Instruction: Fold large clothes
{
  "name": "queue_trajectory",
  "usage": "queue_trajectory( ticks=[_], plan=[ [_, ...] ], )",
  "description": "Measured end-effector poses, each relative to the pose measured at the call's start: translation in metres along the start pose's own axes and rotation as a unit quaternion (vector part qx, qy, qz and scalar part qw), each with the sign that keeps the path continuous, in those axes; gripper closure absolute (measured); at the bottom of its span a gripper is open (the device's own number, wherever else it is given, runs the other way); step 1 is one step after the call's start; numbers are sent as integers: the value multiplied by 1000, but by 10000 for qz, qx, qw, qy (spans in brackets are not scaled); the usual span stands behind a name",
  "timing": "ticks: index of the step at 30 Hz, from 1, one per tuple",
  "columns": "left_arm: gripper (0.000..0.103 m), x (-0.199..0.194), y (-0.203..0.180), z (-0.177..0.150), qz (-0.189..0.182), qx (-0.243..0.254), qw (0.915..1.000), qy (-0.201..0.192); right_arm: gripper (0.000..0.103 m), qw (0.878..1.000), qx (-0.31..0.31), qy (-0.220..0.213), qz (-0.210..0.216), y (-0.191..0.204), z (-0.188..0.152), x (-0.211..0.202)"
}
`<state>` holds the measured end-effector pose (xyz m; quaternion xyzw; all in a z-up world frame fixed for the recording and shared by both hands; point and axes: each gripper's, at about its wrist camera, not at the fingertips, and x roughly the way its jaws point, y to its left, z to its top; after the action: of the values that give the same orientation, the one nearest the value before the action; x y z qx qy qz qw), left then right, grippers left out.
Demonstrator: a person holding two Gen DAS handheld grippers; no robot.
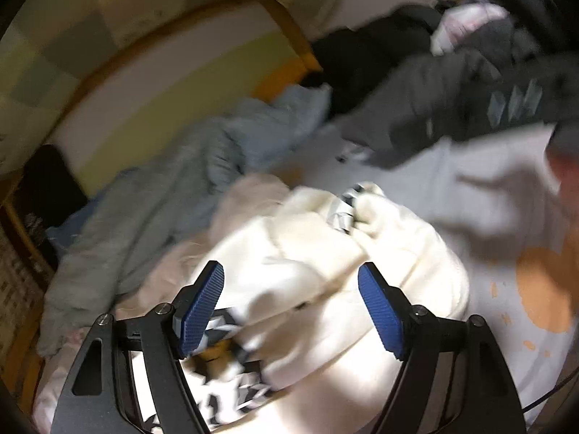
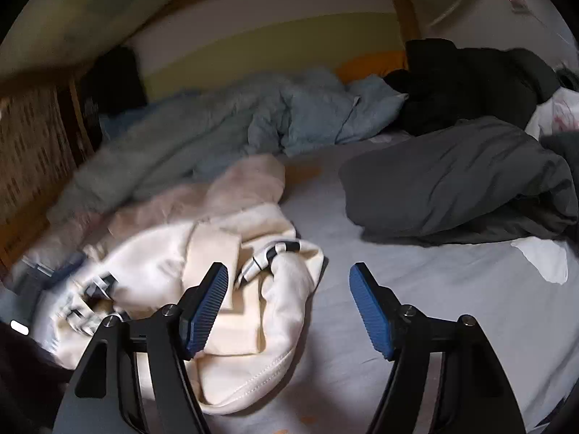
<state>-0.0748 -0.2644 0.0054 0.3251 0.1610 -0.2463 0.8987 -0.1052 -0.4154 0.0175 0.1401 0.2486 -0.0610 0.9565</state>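
Note:
A cream hooded garment [image 1: 325, 253] with a black-and-white print lies crumpled on the bed. My left gripper [image 1: 289, 275] hovers open right over it, blue pads apart, with no cloth pinched between them. In the right wrist view the same cream garment [image 2: 217, 253] lies at the lower left. My right gripper [image 2: 288, 271] is open above its right edge and the pale sheet [image 2: 434, 307], with nothing in its grasp. The left finger [image 2: 208, 307] overlaps the garment in the picture.
A pink fluffy garment [image 2: 246, 181] and a pale blue quilted jacket [image 2: 289, 115] lie behind the cream one. A dark grey garment [image 2: 452, 181] and a black one [image 2: 463, 79] sit at the right. A wicker basket [image 2: 29, 152] stands left of the bed.

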Motion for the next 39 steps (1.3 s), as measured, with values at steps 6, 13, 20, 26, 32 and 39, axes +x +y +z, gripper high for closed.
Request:
queue_trajectory(
  ticks=[6,13,20,26,32,39],
  plan=[
    [27,30,-13,14,-340,117,9990,283,29,9992,367,-54,-116,-22,3,-9],
    [41,96,-5,14,-482,-291,9878,1454,29,9979,638,59,69,-33,5,-8],
    [95,69,55,23,-1131,-1595,9766,900,29,9989,446,55,-139,-28,1,-3],
    [98,19,90,22,-554,-1492,9869,277,29,9987,478,92,-160,-29,0,-1],
    [98,-18,139,4,554,-1716,9836,60,29,9988,386,143,-248,-22,-4,2],
    [98,-40,206,-53,1288,-2394,9615,398,29,9990,162,195,-371,-11,-8,6]
  ],
)
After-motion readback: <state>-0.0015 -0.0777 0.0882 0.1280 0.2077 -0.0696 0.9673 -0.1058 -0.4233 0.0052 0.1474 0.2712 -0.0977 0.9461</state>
